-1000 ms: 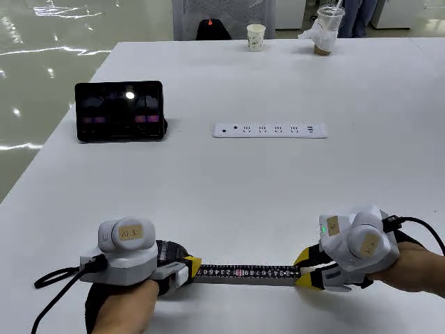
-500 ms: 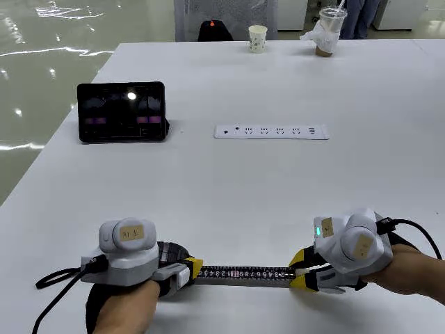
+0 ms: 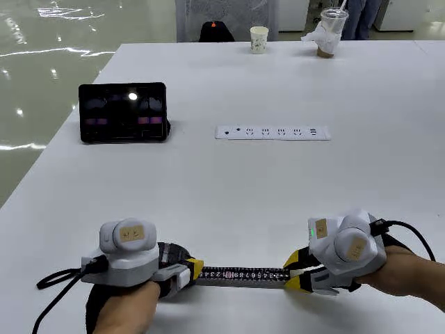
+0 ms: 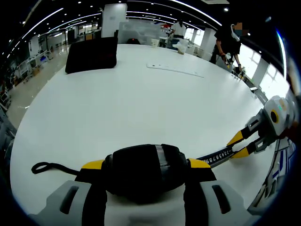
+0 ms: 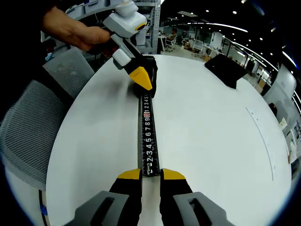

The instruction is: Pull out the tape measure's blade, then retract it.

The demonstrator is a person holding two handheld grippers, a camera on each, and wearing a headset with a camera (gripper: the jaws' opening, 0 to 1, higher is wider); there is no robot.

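Note:
The tape measure's black case (image 3: 172, 254) (image 4: 144, 170) (image 5: 147, 68) rests on the white table near its front edge, and my left gripper (image 3: 188, 270) (image 4: 146, 165) is shut on it. Its dark numbered blade (image 3: 240, 275) (image 5: 148, 140) (image 4: 215, 157) runs flat along the table to the right. My right gripper (image 3: 290, 271) (image 5: 150, 175) (image 4: 239, 145) is shut on the blade's end, yellow tips on either side of it. A black wrist strap (image 4: 47, 167) trails from the case.
A dark tablet (image 3: 123, 112) stands at the left of the table (image 3: 229, 188), with a white power strip (image 3: 272, 132) in the middle. A paper cup (image 3: 259, 38) and a plastic cup (image 3: 327, 31) sit at the far edge. A mesh chair (image 5: 33, 122) stands beside the table.
My right gripper has moved left toward the case, and the drawn-out length of blade has shortened. The left gripper and case have stayed put.

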